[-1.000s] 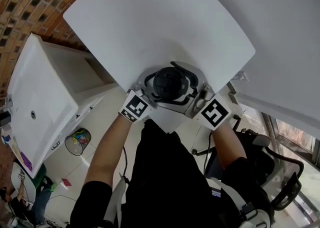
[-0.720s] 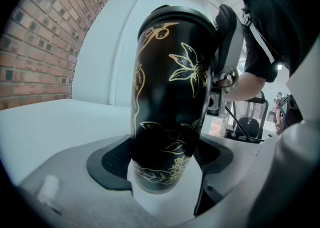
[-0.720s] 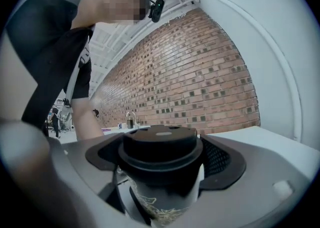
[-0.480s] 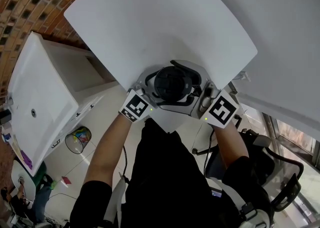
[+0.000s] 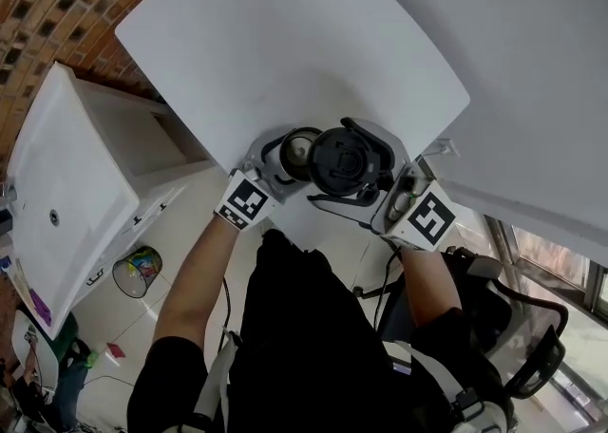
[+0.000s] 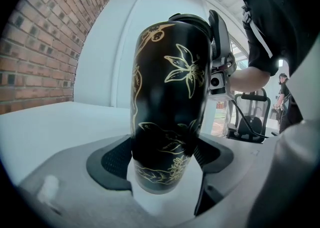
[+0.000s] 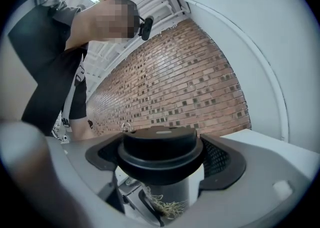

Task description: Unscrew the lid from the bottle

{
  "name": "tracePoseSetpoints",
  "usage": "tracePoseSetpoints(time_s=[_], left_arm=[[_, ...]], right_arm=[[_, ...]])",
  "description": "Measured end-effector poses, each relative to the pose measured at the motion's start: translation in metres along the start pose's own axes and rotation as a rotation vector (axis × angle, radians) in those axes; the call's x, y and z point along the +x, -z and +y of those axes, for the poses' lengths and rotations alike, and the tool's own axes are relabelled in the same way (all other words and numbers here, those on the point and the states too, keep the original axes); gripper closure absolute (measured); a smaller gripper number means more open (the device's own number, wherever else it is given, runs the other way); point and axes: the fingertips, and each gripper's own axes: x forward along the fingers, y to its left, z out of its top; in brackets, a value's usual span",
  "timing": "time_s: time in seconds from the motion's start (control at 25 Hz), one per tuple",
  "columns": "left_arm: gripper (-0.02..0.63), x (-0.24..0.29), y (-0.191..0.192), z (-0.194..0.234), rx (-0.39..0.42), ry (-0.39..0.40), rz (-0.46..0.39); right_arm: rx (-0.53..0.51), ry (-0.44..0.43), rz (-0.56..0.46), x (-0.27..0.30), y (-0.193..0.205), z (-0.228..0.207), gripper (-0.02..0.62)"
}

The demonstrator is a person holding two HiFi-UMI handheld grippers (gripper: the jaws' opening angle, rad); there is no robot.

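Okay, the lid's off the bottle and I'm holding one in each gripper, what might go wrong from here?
1. The left gripper clamps the bottle low, near its base, so the tall open body might tilt or slip. I cannot tell whether anything is inside to spill.
2. The right gripper holds the lid close to the table edge, so a slack grip might send it to the floor.

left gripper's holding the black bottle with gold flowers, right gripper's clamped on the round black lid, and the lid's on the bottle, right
Not quite: the lid is off the bottle. The head view shows the round black lid held beside the black bottle with gold flowers, whose open mouth is visible. The rest stands: the left gripper holds the bottle and the right gripper is clamped on the lid.
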Motion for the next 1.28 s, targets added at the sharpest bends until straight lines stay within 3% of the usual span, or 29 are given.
tracePoseSetpoints(time_s=[0.44, 0.6, 0.88, 1.04, 1.28], left_arm=[[0.202, -0.014, 0.014, -0.003, -0.008, -0.046, 0.07], [0.204, -0.028, 0.017, -0.011, -0.02, -0.075, 0.06], [0.209, -0.05, 0.027, -0.048, -0.081, -0.063, 0.083], [0.212, -0.072, 0.012, -0.07, -0.154, -0.091, 0.03], [0.25, -0.103, -0.032, -0.094, -0.177, -0.106, -0.059]], right_arm=[[-0.012, 0.03, -0.003, -0.015, -0.002, 0.015, 0.123], [-0.024, 0.022, 0.005, -0.017, 0.002, 0.025, 0.123], [-0.034, 0.014, 0.01, -0.033, 0.004, 0.054, 0.123], [-0.073, -0.003, 0.012, -0.051, -0.003, 0.077, 0.123], [-0.148, -0.02, 0.03, -0.059, -0.033, 0.116, 0.123]])
